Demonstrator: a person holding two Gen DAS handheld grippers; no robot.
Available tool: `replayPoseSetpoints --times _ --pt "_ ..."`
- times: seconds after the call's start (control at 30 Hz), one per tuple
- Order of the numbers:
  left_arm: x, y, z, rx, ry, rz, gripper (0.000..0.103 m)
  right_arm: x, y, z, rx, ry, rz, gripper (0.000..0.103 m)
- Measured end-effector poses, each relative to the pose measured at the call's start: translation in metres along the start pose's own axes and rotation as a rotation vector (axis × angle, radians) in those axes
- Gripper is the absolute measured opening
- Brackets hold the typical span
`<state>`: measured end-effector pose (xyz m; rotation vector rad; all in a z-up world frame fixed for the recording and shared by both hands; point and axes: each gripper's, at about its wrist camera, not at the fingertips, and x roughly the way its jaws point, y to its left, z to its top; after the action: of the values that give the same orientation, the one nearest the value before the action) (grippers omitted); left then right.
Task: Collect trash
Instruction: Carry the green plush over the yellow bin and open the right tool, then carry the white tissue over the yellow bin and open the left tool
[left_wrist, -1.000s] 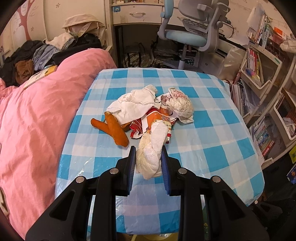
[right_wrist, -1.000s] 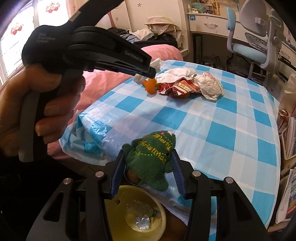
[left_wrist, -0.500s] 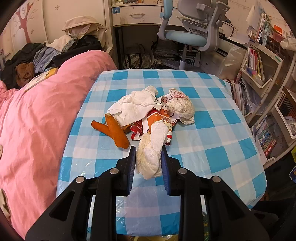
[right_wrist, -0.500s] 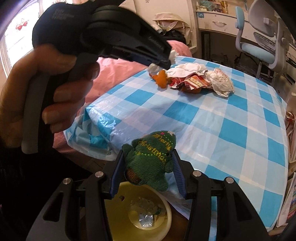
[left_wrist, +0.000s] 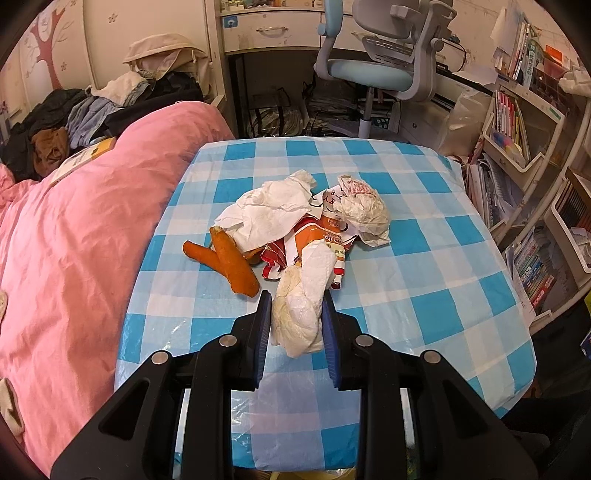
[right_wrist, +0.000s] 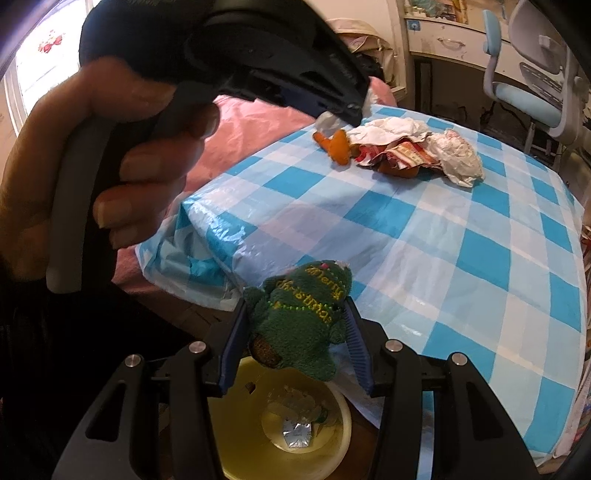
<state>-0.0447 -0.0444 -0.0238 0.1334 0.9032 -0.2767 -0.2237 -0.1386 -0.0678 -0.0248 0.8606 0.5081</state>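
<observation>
two carrots (left_wrist: 225, 260), one green xmas plushie (right_wrist: 301, 321), one yellow bin (right_wrist: 280, 428).

A: Room?
B: Bedroom. Pink duvet (left_wrist: 74, 240) left, clothes pile (left_wrist: 92, 107) behind it, checked table (left_wrist: 424, 266) in the middle.
A: Back wall?
B: White desk (left_wrist: 273, 29), blue chair (left_wrist: 384, 70). Bookshelves (left_wrist: 524, 122) right.
A: Light?
B: Bright window (right_wrist: 40, 62) far left.

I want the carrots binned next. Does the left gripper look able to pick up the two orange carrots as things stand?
Probably not yet. The left gripper is shut on a crumpled white tissue wad, so its jaws are full. The two orange carrots lie uncovered just ahead; after dropping the wad, the way looks free.
</observation>
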Motion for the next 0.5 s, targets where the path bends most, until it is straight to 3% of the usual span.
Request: replayPoseSetpoints --times 0.3,0.5 --pt "0.001 0.004 -0.01 0.006 0.01 0.021 0.024 0.013 0.024 -0.016 -0.076 0.094 0.054 0.05" --pt "-0.005 0.002 -0.027 0.015 0.018 0.037 0.024 0.019 0.042 -0.032 -0.125 0.156 0.058 0.057"
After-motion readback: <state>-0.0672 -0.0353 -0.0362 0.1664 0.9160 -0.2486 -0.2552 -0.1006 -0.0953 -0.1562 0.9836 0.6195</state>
